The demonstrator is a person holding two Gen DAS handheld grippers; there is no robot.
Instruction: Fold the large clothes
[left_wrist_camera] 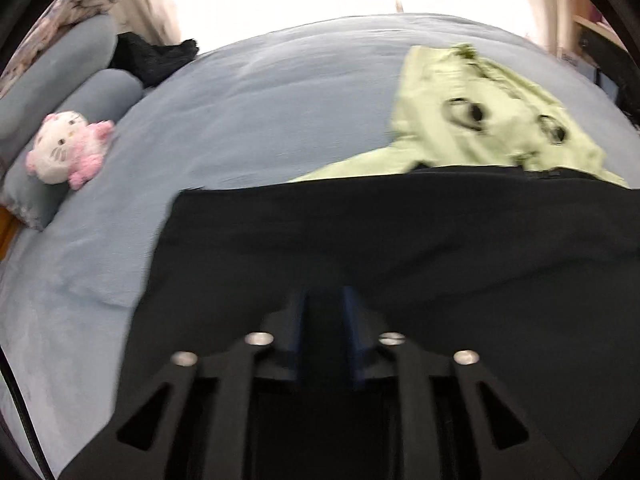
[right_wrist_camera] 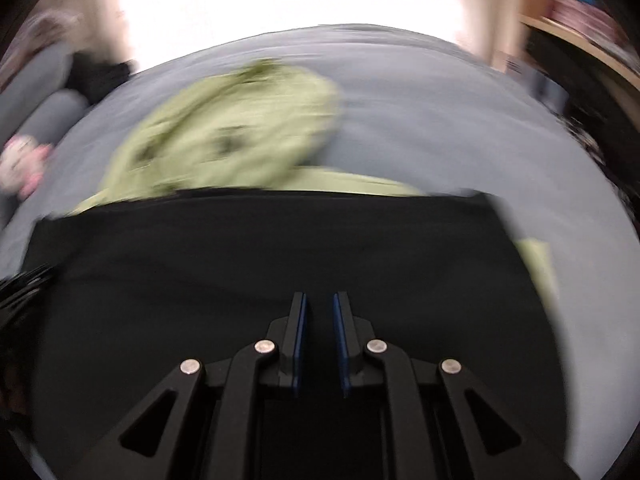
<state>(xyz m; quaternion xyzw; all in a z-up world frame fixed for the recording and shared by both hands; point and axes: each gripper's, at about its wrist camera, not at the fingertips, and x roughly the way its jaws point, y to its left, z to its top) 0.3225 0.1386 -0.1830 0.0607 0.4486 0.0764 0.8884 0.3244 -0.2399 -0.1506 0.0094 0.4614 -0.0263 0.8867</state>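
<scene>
Left wrist: black garment (left_wrist_camera: 360, 232) edge overlaps green garment (left_wrist_camera: 480, 120), bed (left_wrist_camera: 260, 112) leftward bare

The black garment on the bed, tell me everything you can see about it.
The black garment is a large, plain dark cloth, matte and soft-looking, spread mostly flat with shallow creases on the grey-blue bed cover. Its far edge runs fairly straight and overlaps a pale green garment, which also shows past its right edge in the right wrist view. Both views are blurred, so seams or sleeves cannot be made out.

Green garment (right_wrist_camera: 224, 140) blurred — print unreadable.
</scene>
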